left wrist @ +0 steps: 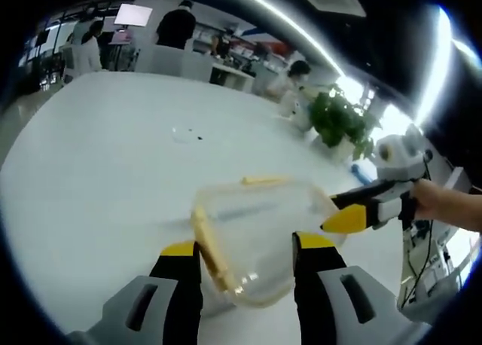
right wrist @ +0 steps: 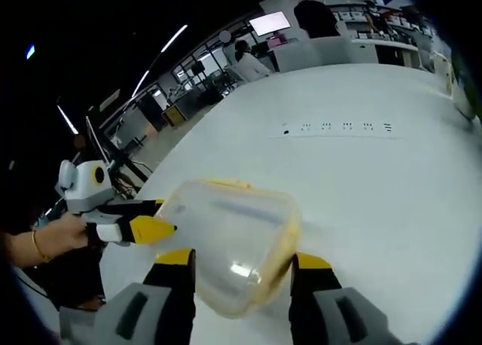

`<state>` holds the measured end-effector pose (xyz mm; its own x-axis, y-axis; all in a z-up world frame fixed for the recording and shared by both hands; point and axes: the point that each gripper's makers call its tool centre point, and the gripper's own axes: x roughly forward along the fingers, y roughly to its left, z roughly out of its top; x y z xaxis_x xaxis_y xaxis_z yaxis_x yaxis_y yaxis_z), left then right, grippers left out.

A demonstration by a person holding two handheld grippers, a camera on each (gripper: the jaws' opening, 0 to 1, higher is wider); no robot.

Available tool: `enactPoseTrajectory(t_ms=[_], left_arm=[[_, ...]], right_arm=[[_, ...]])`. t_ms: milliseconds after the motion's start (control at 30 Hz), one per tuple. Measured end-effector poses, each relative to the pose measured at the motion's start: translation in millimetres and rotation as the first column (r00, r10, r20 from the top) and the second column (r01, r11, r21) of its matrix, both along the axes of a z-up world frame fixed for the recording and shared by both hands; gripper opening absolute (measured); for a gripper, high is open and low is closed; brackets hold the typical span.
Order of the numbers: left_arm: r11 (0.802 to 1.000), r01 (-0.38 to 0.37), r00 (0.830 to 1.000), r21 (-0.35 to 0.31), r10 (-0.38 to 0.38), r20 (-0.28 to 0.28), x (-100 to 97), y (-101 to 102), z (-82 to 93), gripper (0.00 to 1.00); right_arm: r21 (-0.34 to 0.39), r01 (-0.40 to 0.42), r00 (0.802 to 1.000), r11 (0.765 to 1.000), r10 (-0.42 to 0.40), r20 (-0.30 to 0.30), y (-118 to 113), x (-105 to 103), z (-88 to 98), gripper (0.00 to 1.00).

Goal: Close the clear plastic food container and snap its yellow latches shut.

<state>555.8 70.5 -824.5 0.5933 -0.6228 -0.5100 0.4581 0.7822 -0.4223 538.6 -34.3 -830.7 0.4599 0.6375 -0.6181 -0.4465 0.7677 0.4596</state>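
White tabletop [left wrist: 113, 157] is spreading across a bright open office, with people and desks being seen along the upper left of the left gripper view and a plant [left wrist: 340, 120] at the upper right.

At the bottom centre of the left gripper view, the left gripper [left wrist: 247, 248] is being held with its yellow-tipped jaws apart, straddling the near end of the container [left wrist: 260, 232]; whether the pads are being pressed on it cannot be told. The right gripper [left wrist: 348, 218] is being brought in from the right of that frame by a hand [left wrist: 444, 203], its tip lying at the container's right rim.

In the right gripper view, the right gripper [right wrist: 242, 261] is likewise being held apart at the bottom centre, with the container [right wrist: 230, 243] lying between and just beyond its jaws; the left gripper [right wrist: 147, 228] is being pointed in from the left, its tip at the container's wall.

The container is being seen as clear, thin-walled plastic with yellow latches [left wrist: 205, 243] along its edges. It is being judged light, smooth and likely to slide on the table, with walls that may flex. Hold is best taken at the stiffer rim, one gripper bracing while the other is pressing a latch down.
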Motion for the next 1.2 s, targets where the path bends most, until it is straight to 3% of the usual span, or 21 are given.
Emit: enactPoseTrajectory(t_ms=[433,933,1200], left_arm=[[0.999,-0.045,0.999,-0.019,0.045,0.017,2.1,-0.7,0.2,0.46],[0.993,-0.106,0.994,-0.059,0.104,-0.03,2.4,1.2,0.8,0.45],[0.995,-0.065,0.998,-0.072,0.063,-0.024,0.2,5.0,2.4,0.43]], right_arm=[[0.021,0.004,1.0,1.0,-0.004,0.013,-0.8,3.1,0.5,0.48],[0.035,0.014,1.0,0.999,-0.015,0.018,0.4,2.0,3.1,0.49],[0.042,0.028,0.999,0.999,-0.028,0.017,-1.2,1.7,3.1,0.49]])
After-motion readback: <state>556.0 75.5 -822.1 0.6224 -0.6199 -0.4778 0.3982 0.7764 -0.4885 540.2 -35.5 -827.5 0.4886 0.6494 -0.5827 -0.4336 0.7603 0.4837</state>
